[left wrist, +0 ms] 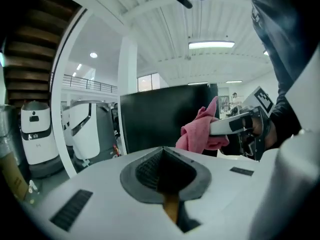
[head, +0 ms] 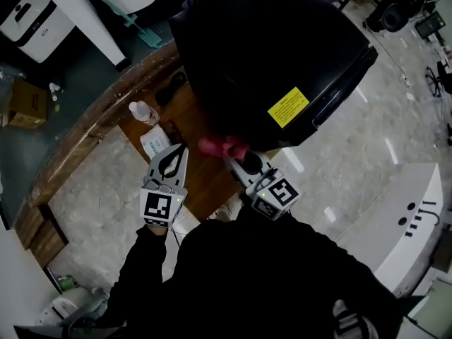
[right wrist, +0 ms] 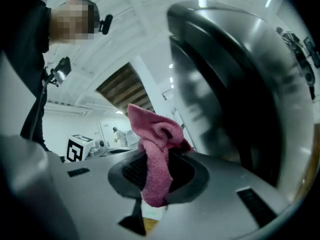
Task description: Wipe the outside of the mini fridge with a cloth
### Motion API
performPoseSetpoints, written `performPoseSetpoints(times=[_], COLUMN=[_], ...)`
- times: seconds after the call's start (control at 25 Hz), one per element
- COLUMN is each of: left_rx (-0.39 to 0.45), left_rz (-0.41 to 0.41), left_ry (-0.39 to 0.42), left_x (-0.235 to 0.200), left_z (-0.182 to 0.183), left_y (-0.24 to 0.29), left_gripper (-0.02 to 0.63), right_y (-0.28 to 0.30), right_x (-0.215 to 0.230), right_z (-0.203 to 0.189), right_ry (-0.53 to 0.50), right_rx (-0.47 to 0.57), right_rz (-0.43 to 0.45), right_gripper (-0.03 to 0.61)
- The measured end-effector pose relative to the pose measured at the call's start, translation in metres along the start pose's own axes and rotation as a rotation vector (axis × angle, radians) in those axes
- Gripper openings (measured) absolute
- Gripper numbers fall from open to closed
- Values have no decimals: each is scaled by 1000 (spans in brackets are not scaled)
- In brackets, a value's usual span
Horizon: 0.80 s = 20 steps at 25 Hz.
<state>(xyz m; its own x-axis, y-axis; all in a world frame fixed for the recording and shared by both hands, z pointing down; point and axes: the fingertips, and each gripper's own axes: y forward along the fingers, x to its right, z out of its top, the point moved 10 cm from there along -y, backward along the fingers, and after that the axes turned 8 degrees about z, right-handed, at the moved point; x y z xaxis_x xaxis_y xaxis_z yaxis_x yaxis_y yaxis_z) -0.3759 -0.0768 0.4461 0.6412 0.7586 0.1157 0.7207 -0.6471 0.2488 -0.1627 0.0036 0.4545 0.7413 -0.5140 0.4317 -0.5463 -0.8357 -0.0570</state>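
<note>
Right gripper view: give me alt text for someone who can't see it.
The right gripper holds a bunched pink cloth between its fingers, beside the glossy black mini fridge that fills the right of the frame. The left gripper shows small at lower left, under a white ceiling.

Black mini fridge — pink cloth bunched just beside.

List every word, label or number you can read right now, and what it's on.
No text is legible.
Yellow label on the mini fridge: dark print, too small to read.
White packet beside the bottle: print too small to read.
Dark marks on the white curved housing: logo-like, unreadable.
Marker cubes: square patterns only, no words.
Pink cloth: no print.
</note>
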Motion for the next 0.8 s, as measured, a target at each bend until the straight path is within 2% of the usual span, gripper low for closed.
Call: performPoseSetpoints(times=[0.2,0.28,0.4,0.52,0.64,0.8], left_rx=[128,183,244,255,259,249], left_rz=[-31,-36,-39,-34,-12,9], left_ry=[-69,-56,-38,-53,-40,-23], left_x=[3,0,-5,9,30,59], left_z=[92,117,133,160,194,215], left_y=[-17,-19,-23,-17,-2,24], left_gripper=[6,6,6,6,6,6], right_y=[2,-1,-6,-18,-21,-7], right_x=[-58,-74,-81,-59,-21,20], right_z=[102,141,178,214,247,255], right_ry=[-175,-264,-413,-546,-601,-707], right_rx=[-84,-120,-216,-374,-516,-691], right_rz=[179,190,157,115,108,155], right_gripper=[75,75,75,75,75,75])
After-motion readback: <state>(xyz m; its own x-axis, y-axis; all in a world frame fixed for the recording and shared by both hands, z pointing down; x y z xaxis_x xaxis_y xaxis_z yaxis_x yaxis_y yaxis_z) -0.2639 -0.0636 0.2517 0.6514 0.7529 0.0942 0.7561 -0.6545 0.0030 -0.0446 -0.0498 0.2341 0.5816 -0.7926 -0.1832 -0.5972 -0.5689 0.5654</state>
